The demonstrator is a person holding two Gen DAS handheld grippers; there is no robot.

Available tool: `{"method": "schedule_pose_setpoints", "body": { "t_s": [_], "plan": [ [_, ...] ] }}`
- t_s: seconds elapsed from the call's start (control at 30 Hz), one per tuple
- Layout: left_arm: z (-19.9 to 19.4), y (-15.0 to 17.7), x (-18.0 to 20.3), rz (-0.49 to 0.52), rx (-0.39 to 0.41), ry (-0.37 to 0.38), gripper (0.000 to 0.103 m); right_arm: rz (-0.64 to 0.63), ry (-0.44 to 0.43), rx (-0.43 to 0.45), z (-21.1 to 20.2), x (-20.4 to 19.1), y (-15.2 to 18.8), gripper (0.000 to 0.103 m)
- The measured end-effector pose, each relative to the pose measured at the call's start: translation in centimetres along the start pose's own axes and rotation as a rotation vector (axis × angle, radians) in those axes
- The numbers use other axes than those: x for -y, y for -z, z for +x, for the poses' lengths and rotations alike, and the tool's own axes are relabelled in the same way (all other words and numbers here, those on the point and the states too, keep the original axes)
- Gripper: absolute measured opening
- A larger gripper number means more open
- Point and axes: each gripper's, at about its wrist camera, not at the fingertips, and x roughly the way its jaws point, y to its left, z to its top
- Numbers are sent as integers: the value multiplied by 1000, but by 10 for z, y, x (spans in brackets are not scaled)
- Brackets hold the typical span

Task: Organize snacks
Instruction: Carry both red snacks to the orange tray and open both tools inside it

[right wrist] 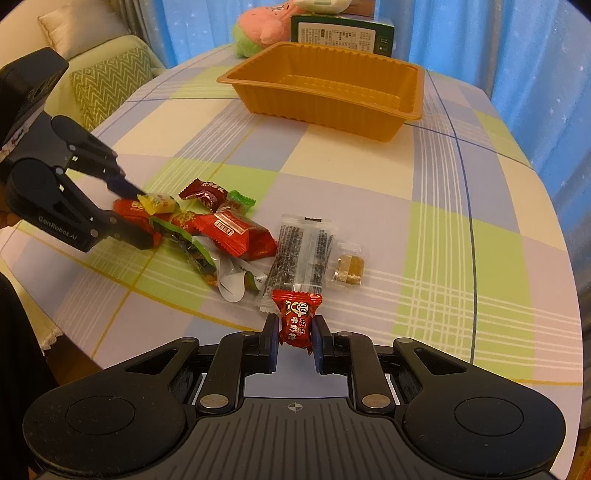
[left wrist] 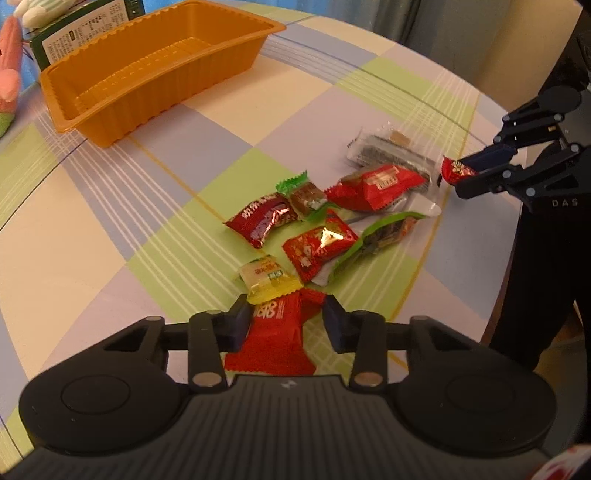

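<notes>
Plainly, "GenRobot.AI" marks the left tongs (right wrist: 138, 218), spread around a red foil snack packet (left wrist: 273, 336) on the checked table (left wrist: 92, 229); right tongs (right wrist: 294, 334) pinch a small red wrapped candy (right wrist: 297, 317).

A tray (right wrist: 325, 92) is sitting on the table (right wrist: 443, 229), well behind a heap of snacks (right wrist: 221, 229). A box (right wrist: 341, 35) and a plush toy (right wrist: 264, 27) are standing just behind the tray. A long packet (right wrist: 303, 258) is lying at the heap's right edge, with a small packet (right wrist: 349, 267) lying just to its right
</notes>
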Motion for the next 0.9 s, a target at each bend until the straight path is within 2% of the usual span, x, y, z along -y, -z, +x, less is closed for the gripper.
{"method": "schedule_pose_setpoints", "body": {
  "t_s": [0.03, 0.37, 0.63, 0.9],
  "plan": [
    [1, 0, 2, 7, -19, -11, 30, 1, -3, 1, 0, -1, 0, 19],
    [-14, 11, 11, -62, -61, -82, 23, 18, -13, 35, -10, -8, -3, 19],
    [-35, 12, 14, -172, -35, -128, 23, 53, -20, 78, -24, -7, -7, 19],
    [-66, -1, 16, -254, 50, -151, 23, 79, -38, 126, -36, -7, -18, 19]
  ]
}}
